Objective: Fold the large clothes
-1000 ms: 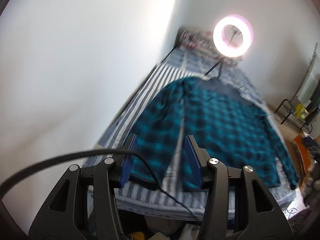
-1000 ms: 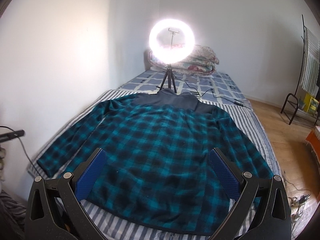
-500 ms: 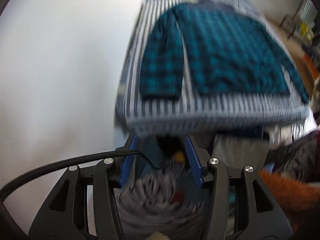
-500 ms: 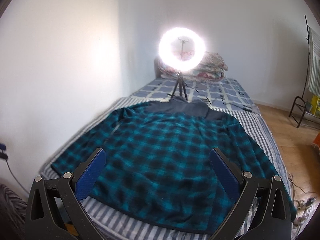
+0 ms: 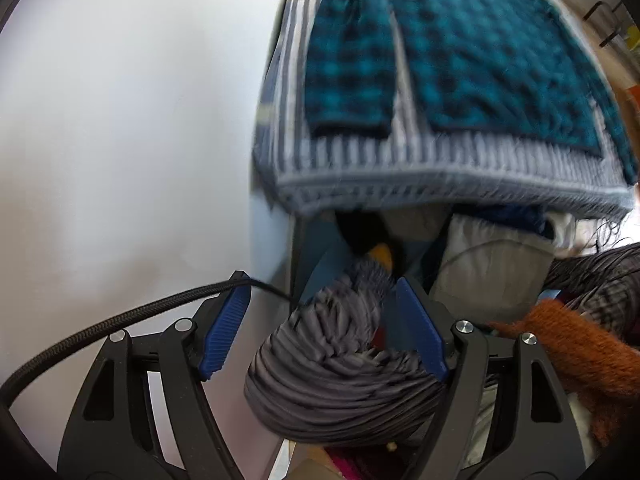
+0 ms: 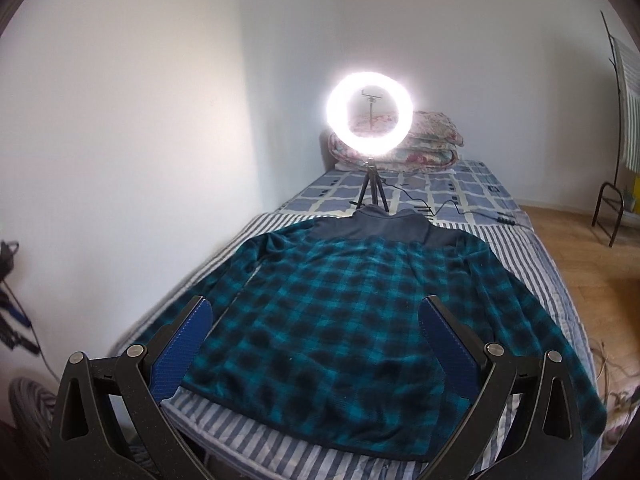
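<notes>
Checked shirt, blue-green and black, lies flat on the striped bed, ahead of the wide, empty right gripper. Off the bed's end, the left gripper has just been opening above a grey striped cloth, not pinching it.

shirt: fuzzy plaid fleece | bedsheet: striped woven cloth | floor: wood
</notes>
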### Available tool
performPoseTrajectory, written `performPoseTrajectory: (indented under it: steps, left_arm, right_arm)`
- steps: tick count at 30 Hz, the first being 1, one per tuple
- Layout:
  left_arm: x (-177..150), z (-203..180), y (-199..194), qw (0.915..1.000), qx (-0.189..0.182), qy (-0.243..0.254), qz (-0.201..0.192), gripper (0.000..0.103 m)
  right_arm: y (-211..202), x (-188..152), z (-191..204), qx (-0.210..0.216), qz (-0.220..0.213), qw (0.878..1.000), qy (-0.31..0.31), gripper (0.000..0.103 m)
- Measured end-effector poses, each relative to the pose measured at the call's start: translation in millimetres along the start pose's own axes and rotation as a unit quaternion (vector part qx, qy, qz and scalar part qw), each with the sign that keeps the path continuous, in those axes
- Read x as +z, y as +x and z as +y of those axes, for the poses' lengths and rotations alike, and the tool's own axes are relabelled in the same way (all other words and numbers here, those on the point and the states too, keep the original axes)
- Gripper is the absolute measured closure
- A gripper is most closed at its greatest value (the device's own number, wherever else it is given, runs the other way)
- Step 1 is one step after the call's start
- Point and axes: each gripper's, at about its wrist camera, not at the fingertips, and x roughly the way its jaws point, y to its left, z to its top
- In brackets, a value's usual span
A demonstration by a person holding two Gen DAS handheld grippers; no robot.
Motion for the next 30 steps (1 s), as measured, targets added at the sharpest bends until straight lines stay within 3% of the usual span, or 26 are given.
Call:
performPoseTrajectory:
  steps: [3, 7, 9, 10, 12, 14, 15, 17, 18, 20, 24, 30]
  left_arm:
    - [14, 3, -25, 0.9987, -0.026, -0.018, -0.040, 0.025]
    - [17, 3, -5, 0.9983, -0.033, -0.018, 0.045, 0.025]
    - [22, -3, 6, 0.9950, -0.065, -0.024, 0.072, 0.031]
    - [26, -9, 4, 0.9930, -0.094, -0.026, 0.067, 0.033]
    - [39, -20, -14, 0.9902, -0.137, -0.024, 0.011, 0.034]
    - [50, -28, -31, 0.9818, -0.181, -0.016, -0.057, 0.035]
    - [56, -33, -40, 0.9808, -0.162, -0.011, -0.108, 0.035]
    - [64, -40, -46, 0.9799, -0.090, -0.002, -0.178, 0.035]
    - [69, -46, -45, 0.9771, -0.058, 0.003, -0.204, 0.035]
    - [77, -52, -33, 0.9714, -0.039, 0.000, -0.234, 0.035]
    - [97, -54, 16, 0.9719, -0.014, -0.013, -0.235, 0.035]
    - [126, -9, 117, 0.9743, -0.035, -0.102, -0.197, 0.044]
  right_arm:
    - [1, 1, -8, 0.018, 0.010, 0.999, 0.033, 0.000]
    - [1, 0, -13, 0.022, 0.013, 0.998, 0.054, 0.000]
    - [-3, -1, -14, 0.018, 0.009, 0.998, 0.054, 0.000]
    - [-5, -2, -15, 0.018, 0.007, 0.998, 0.055, 0.000]
    - [-7, -1, -16, 0.023, 0.006, 0.998, 0.059, 0.000]
    - [-8, -1, -18, 0.026, 0.006, 0.998, 0.063, 0.000]
    - [-9, -1, -19, 0.026, 0.006, 0.998, 0.065, 0.000]
    - [-10, -1, -21, 0.025, 0.005, 0.998, 0.065, 0.000]
    - [-10, -1, -21, 0.023, 0.004, 0.998, 0.064, 0.000]
    - [-12, -2, -23, 0.016, 0.003, 0.998, 0.060, 0.000]
    - [-11, -5, -30, -0.005, 0.006, 0.999, 0.051, 0.000]
    - [-2, -14, -43, -0.027, 0.032, 0.998, 0.039, 0.000]
